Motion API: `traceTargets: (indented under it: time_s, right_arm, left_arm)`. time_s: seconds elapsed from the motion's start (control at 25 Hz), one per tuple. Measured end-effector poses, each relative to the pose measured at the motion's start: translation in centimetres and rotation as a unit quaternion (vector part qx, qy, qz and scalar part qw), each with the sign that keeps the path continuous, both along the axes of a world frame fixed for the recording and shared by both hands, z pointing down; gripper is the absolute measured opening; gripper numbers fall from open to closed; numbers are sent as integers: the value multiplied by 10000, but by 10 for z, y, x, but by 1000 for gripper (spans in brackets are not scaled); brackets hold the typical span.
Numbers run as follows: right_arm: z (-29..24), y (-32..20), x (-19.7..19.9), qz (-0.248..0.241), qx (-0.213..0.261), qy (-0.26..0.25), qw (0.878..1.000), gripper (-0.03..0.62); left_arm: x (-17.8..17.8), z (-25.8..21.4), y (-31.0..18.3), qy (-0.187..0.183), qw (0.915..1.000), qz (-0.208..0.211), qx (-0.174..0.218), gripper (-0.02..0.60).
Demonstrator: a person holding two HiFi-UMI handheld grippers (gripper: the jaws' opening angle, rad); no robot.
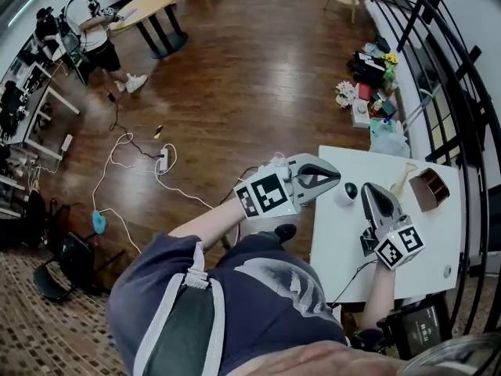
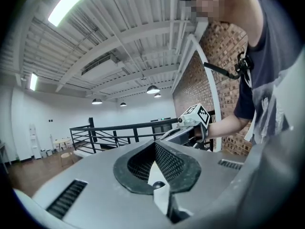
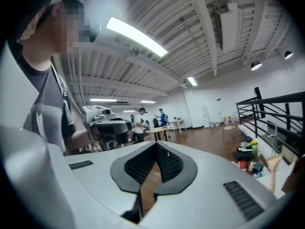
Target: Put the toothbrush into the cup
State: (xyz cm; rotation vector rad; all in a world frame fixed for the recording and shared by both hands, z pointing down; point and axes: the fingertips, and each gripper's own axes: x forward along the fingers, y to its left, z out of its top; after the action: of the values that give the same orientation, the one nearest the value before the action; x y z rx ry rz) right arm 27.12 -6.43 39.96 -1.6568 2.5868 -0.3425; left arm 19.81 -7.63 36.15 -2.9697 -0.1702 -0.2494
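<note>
Toothbrush (image 1: 403, 180) lies flat on the white desk (image 1: 434, 237) toward its far side, its long axis running from about 7 o'clock to 1 o'clock in the head view. A brown cup (image 1: 430, 188) sits just beside it at its 3 o'clock; whether the two touch I cannot tell.

The right gripper (image 1: 374, 188) is the nearer one. Its fingers are pressed together with nothing between them. From their tips the toothbrush lies close by at roughly 2 o'clock, to the side of the line they point along. In the right gripper view it shows only low at the right edge, well outside the fingers, which look out across the room and not down at the desk.

The left gripper (image 1: 333, 178) hangs at the desk's near-left edge, fingers also closed and empty, pointing toward 3 o'clock. A white round thing (image 1: 347, 193) sits between the two grippers.

Nothing is picked up yet. My judgement is that the right fingers must open, tip down and swing toward 2 o'clock so that they close across the handle rather than along it.
</note>
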Motion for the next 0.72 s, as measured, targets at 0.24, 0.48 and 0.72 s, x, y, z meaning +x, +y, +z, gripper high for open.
traceTargets:
  time_s: [0.24, 0.48, 0.72]
  right_arm:
    - [-20, 7, -73, -1005, 282, -193, 9944, 2]
    - [-22, 32, -111, -1466, 419, -344, 9877, 2]
    - [-12, 44, -154, -1795, 340, -388, 9824, 2]
  left_arm:
    - [-43, -6, -3, 5, 9985, -533, 152, -17]
    - [-81, -10, 14, -44, 9950, -955, 300, -17]
    - [-114, -6, 27, -166, 9914, -1277, 229, -17]
